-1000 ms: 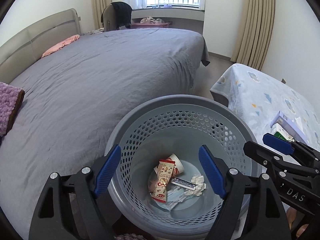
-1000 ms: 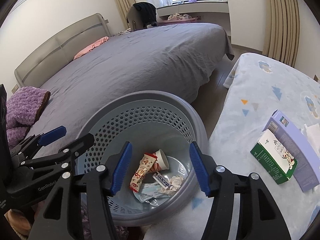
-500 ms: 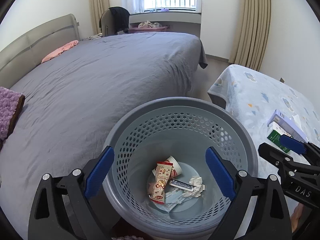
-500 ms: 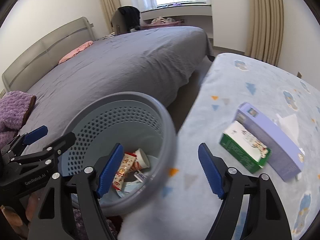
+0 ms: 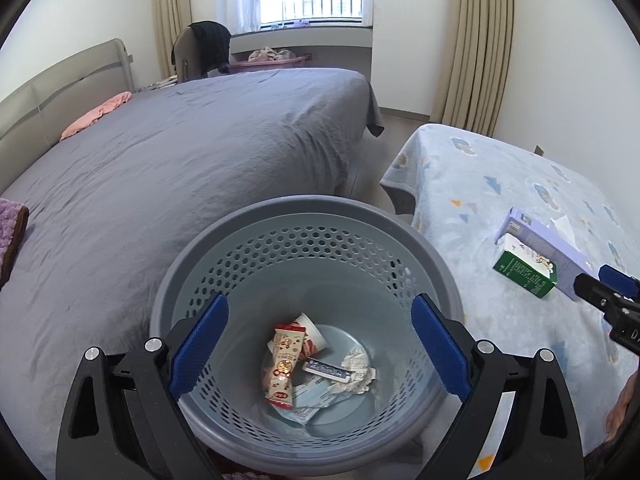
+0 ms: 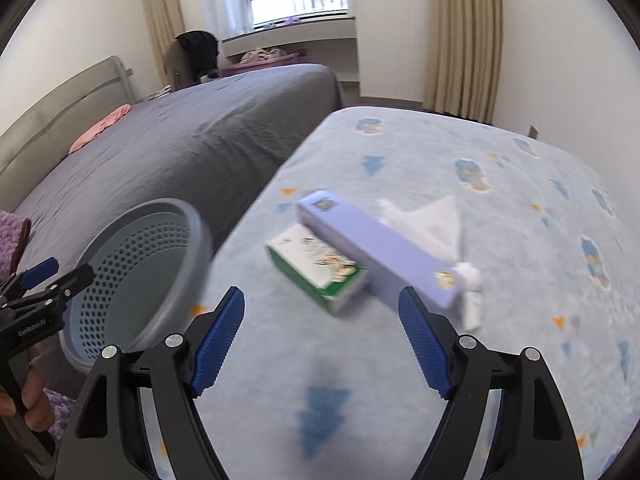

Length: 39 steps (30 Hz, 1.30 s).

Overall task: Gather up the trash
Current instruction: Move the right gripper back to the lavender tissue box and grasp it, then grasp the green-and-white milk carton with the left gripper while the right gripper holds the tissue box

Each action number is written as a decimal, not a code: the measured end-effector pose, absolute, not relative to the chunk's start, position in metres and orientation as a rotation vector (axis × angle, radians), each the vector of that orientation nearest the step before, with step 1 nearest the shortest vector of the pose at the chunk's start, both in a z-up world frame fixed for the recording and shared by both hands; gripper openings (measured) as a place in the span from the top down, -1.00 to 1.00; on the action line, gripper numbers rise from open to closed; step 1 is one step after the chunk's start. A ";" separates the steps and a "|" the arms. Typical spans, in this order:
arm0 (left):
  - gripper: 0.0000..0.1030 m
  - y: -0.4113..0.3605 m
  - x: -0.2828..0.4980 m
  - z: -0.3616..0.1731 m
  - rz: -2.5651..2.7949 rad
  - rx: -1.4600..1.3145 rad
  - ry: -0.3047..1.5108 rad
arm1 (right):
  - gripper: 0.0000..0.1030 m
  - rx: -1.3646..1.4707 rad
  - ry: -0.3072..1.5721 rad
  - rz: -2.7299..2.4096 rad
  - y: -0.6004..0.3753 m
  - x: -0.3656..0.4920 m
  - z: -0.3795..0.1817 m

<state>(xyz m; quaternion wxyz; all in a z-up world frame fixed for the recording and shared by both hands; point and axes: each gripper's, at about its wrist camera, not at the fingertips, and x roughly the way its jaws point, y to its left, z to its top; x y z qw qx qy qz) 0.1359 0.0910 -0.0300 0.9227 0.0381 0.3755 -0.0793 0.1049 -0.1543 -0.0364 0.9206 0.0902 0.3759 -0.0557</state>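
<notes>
While the big bed (image 5: pixel 192 152) with its grey cover fills the far left of both views, a purple fuzzy cloth (image 5: pixel 10 240) sits at its near edge and a pink one (image 5: pixel 96 114) lies up by the headboard. Next to the right comes the grey perforated basket (image 5: pixel 400 236), standing between the bed and the blanket-covered surface. On its floor lie a snack wrapper (image 5: pixel 283 372), a paper cup (image 5: pixel 314 334) on its side, a small blue-and-white sachet (image 5: pixel 328 370), crumpled tissue (image 5: pixel 358 374) and a flat printed packet (image 5: pixel 310 400), all touching or overlapping. The left tool (image 5: pixel 318 354) hangs over the basket mouth, tilted down; its blue pads stand far apart, having just been opening, and nothing is between them. Farther right, the light blue blanket (image 6: pixel 500 168) with triangle prints carries the remaining trash: a green-and-white carton (image 6: pixel 316 270) lying flat, touching the long side of a lavender box (image 6: pixel 380 246), with white tissue (image 6: pixel 428 220) behind that box and a small white piece (image 6: pixel 470 304) at its near end. The right tool (image 6: pixel 322 342) hovers above the blanket just short of the carton, its jaws spread wide after just opening further, gripping nothing. That view is blurred.
</notes>
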 end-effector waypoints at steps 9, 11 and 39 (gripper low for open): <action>-0.77 0.061 0.134 -0.031 -0.229 0.079 0.777 | -0.48 0.132 0.817 -0.199 -0.206 0.108 -0.053; -0.77 0.056 0.134 -0.032 -0.237 0.086 0.777 | -0.48 0.114 0.832 -0.201 -0.211 0.114 -0.058; -0.77 0.049 0.139 -0.038 -0.240 0.102 0.798 | 0.15 0.095 0.924 0.008 -0.166 0.130 -0.074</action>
